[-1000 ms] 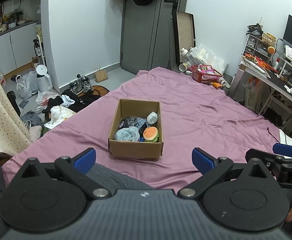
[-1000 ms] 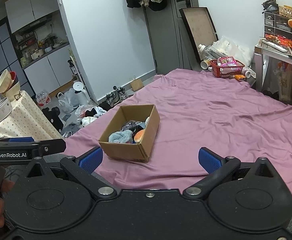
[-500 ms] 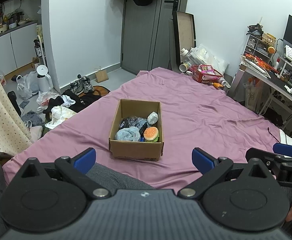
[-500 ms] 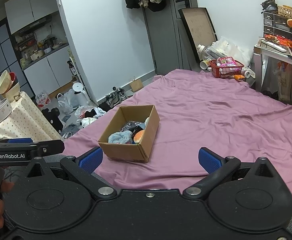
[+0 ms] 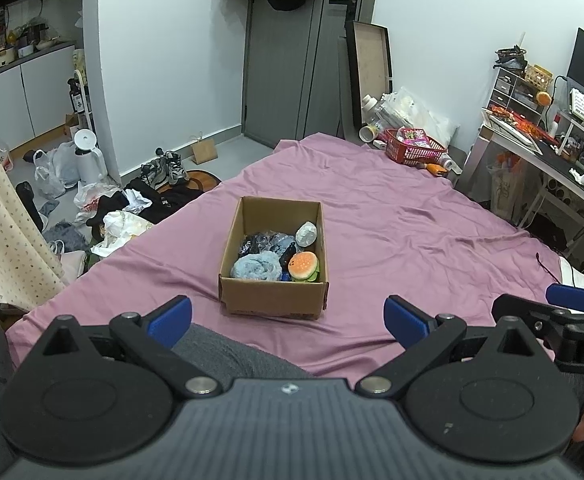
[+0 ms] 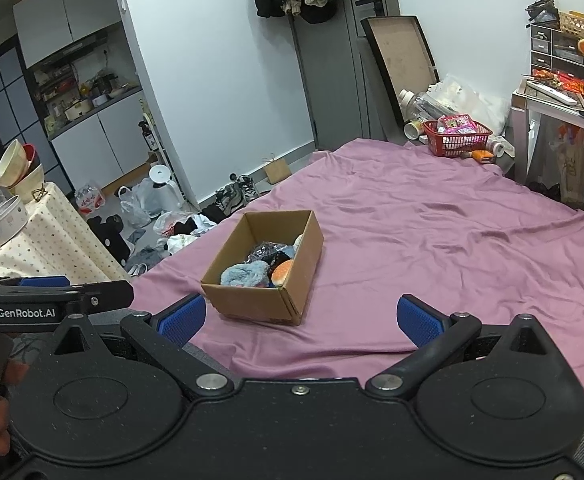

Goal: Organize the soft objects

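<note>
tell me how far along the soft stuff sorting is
Looks done or nearly so: the burger plush, blue fluffy cloth and other soft items already sit in the cardboard box. In hand: nothing; left gripper and right gripper have jaws open. Left: no loose items show on the purple sheet.

**The bed in front of me**

My bed (image 5: 391, 216) is spread with a wrinkled purple sheet (image 6: 431, 240). One open cardboard box (image 5: 272, 295) sits on it, near the edge closest to me and a little to my left. At the far corner a red basket (image 5: 413, 151) stands at the sheet's edge; I cannot tell whether it touches it.
</note>
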The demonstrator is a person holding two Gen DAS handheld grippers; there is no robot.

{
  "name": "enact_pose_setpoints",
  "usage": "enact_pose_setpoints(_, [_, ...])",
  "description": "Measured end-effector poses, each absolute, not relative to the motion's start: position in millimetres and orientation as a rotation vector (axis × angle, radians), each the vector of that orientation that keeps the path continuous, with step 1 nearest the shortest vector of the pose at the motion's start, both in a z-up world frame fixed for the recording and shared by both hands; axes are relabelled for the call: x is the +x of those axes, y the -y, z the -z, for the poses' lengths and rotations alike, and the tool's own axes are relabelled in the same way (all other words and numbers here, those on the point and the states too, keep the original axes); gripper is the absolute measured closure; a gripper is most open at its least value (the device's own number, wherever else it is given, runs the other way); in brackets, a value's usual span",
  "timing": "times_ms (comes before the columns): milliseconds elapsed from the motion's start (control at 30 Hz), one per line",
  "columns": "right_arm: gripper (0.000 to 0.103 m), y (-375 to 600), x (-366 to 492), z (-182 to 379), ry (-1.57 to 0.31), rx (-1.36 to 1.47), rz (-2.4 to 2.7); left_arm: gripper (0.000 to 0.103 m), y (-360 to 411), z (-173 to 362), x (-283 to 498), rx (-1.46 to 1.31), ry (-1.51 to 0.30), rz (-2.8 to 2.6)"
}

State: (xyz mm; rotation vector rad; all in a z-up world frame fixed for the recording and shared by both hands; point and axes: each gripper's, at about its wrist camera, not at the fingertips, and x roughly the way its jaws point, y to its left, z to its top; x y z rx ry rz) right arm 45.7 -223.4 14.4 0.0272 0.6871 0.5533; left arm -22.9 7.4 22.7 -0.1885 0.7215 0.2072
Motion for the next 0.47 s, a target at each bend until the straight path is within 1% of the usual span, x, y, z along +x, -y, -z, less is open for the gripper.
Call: enact_pose_setpoints(467, [0.0, 221.6, 45.5, -10.9, -0.695, 0.033, -0.532, 0.002, -5.8, -23.9, -19.8, -0.187, -0.714, -0.196])
